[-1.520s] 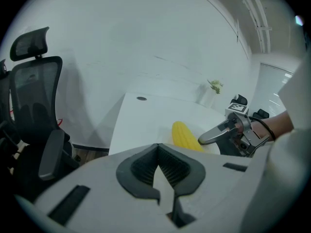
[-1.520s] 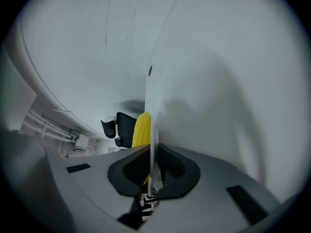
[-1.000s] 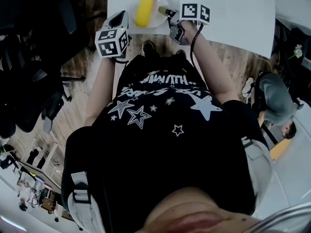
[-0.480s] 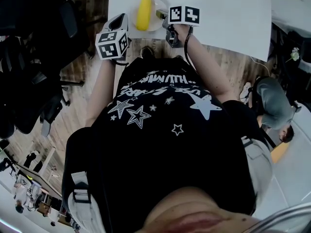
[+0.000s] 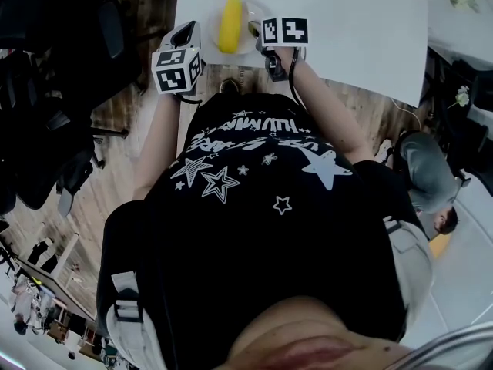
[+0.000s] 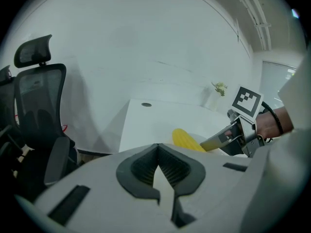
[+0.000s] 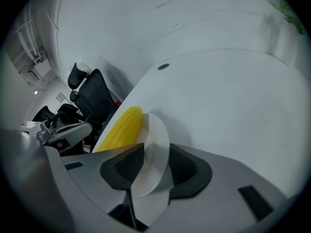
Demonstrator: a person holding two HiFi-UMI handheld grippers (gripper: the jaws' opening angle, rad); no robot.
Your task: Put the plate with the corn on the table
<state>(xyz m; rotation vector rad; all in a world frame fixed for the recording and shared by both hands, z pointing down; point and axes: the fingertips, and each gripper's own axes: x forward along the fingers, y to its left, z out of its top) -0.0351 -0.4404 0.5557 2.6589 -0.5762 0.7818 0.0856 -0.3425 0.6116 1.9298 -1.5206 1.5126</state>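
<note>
Right tool (image 7: 148, 166) opening, plate (image 7: 158, 140) rim between its jaws, corn (image 7: 121, 127) aboard. Left tool (image 6: 158, 166) beside the plate, closed and empty.

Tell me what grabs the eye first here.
The bright yellow corn on its white plate, at the near edge of the white table, stands out first. Next is the right gripper, whose jaws are opening with the plate's rim between them. The left gripper sits by the table's near left corner, jaws together and empty.
</note>
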